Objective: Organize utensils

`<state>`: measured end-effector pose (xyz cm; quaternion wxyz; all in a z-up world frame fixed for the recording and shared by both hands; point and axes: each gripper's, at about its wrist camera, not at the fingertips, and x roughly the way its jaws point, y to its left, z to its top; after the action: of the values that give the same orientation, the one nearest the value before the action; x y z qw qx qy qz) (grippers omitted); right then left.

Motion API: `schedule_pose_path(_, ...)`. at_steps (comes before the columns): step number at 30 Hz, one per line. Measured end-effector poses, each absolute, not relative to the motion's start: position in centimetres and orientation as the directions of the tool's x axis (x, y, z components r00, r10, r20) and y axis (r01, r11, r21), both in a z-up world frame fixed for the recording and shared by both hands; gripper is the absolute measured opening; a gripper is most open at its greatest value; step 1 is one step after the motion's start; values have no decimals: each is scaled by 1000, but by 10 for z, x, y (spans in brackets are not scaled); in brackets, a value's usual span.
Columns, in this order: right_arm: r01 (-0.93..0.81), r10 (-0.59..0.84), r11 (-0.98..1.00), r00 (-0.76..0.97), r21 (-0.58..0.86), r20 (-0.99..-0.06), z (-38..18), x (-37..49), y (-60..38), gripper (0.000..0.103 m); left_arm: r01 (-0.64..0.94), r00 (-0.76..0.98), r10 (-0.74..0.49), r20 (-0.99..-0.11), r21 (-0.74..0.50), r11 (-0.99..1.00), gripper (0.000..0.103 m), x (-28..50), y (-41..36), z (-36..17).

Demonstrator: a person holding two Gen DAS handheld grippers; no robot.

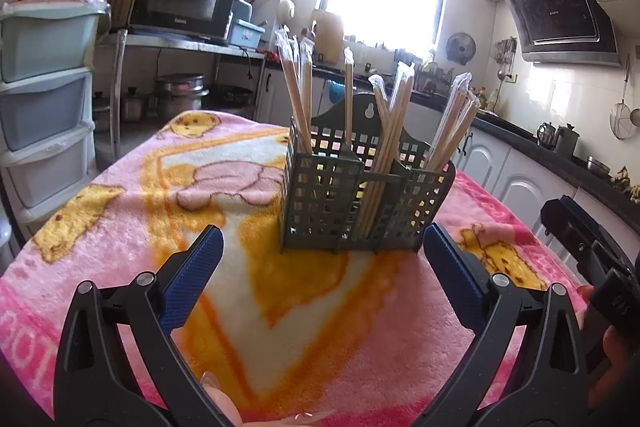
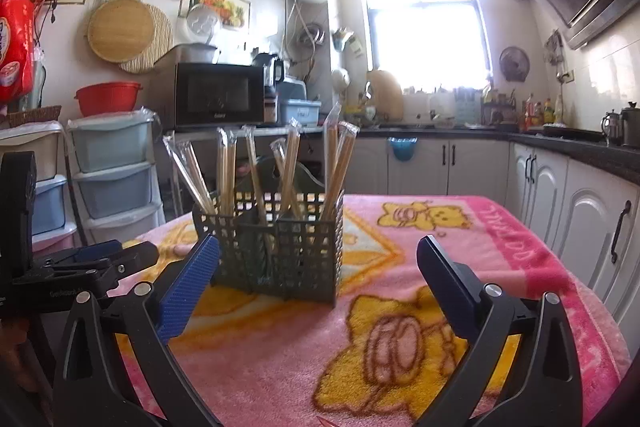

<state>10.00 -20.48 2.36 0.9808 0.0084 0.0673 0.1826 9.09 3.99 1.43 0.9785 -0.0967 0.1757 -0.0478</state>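
Both grippers — left (image 1: 322,251), right (image 2: 318,263) — are hovering released, empty, near the holder (image 1: 360,195); chopsticks (image 1: 296,95) look sorted — next, probably withdrawing.

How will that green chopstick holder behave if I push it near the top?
The green holder looks like thin perforated plastic, so it is probably light. Tall wrapped chopsticks stand well above its rim, and it sits on a soft blanket, so it may tip rather than slide.
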Motion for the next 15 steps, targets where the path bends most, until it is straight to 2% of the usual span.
schedule_pose_path(15,-349,353,935,929,57,-114,20,97,-207,96,51,941,-110,-321,-185,981,93,89,38,15)
